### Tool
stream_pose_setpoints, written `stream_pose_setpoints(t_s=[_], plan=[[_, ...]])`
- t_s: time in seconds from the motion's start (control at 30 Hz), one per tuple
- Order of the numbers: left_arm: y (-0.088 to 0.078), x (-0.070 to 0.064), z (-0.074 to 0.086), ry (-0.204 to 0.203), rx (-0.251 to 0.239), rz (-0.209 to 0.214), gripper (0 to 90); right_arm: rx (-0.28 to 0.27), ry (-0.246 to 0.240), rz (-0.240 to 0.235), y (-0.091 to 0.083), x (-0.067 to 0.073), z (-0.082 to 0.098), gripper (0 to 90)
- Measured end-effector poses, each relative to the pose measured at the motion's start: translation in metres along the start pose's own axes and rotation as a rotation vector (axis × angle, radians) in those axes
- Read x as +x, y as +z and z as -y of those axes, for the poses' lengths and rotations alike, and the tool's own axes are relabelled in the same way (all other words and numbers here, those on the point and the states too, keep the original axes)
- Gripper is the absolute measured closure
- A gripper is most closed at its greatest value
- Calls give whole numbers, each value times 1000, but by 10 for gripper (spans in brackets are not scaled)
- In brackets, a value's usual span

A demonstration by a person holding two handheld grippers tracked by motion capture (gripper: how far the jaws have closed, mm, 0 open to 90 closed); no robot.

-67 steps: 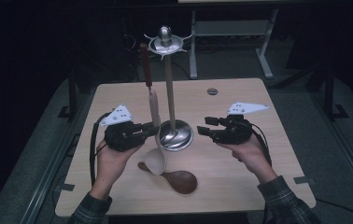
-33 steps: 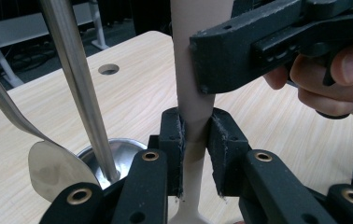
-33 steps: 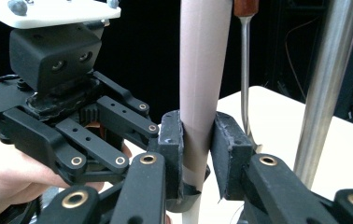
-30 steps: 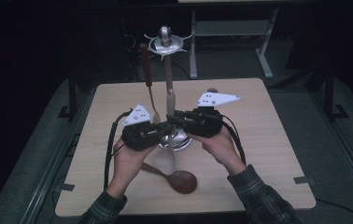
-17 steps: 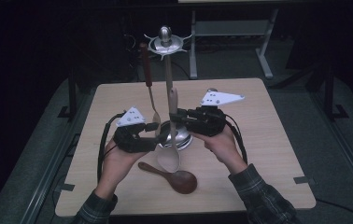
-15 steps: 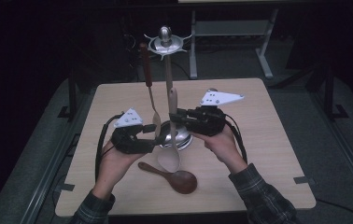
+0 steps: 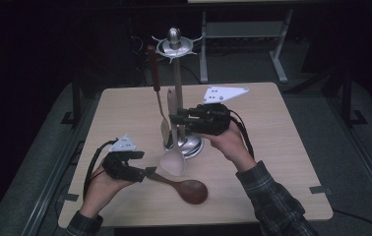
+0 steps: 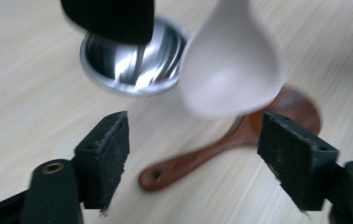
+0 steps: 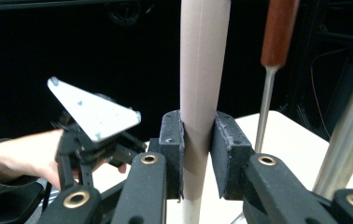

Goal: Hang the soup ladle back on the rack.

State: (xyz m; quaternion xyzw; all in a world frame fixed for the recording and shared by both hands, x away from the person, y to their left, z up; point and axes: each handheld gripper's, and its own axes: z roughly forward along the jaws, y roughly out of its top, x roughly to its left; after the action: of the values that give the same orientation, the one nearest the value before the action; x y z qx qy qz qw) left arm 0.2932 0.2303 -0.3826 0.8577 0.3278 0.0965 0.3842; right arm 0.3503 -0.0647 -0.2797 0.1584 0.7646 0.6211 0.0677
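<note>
My right gripper (image 7: 178, 119) is clamped on the handle of the pale spatula (image 7: 173, 160), blade hanging down just in front of the steel rack's base (image 7: 186, 145). My left gripper (image 7: 147, 172) has just been opening; its jaws stand wide with nothing between them, aimed at the wooden spoon (image 7: 184, 187) lying on the table (image 7: 282, 147) at my five o'clock from the rack.

Risk as I judge it: the pale blade dangles right over the spoon's handle, so going in with the left could knock it and swing the rack. The metal spoon (image 7: 164, 125) hangs beside the pole at its nine o'clock, easy to clip.

Open tabletop lies toward three o'clock; the near edge sits close behind the wooden spoon.
</note>
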Motion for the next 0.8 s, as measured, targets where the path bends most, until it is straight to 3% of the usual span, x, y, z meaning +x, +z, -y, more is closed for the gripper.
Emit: stream_pose_setpoints(t_s=[0.2, 0.33, 0.5, 0.8], plan=[[3, 7, 26, -5, 55, -22, 195, -15, -28, -24, -4, -3, -18, 752], [1, 10, 40, -27, 50, -35, 196, -9, -35, -44, -6, -9, -30, 751], [0, 12, 56, -19, 75, -53, 195, -12, -31, -58, -3, -16, -40, 751], [3, 13, 62, -23, 83, -53, 196, -49, -3, -73, 0, -27, -49, 751]])
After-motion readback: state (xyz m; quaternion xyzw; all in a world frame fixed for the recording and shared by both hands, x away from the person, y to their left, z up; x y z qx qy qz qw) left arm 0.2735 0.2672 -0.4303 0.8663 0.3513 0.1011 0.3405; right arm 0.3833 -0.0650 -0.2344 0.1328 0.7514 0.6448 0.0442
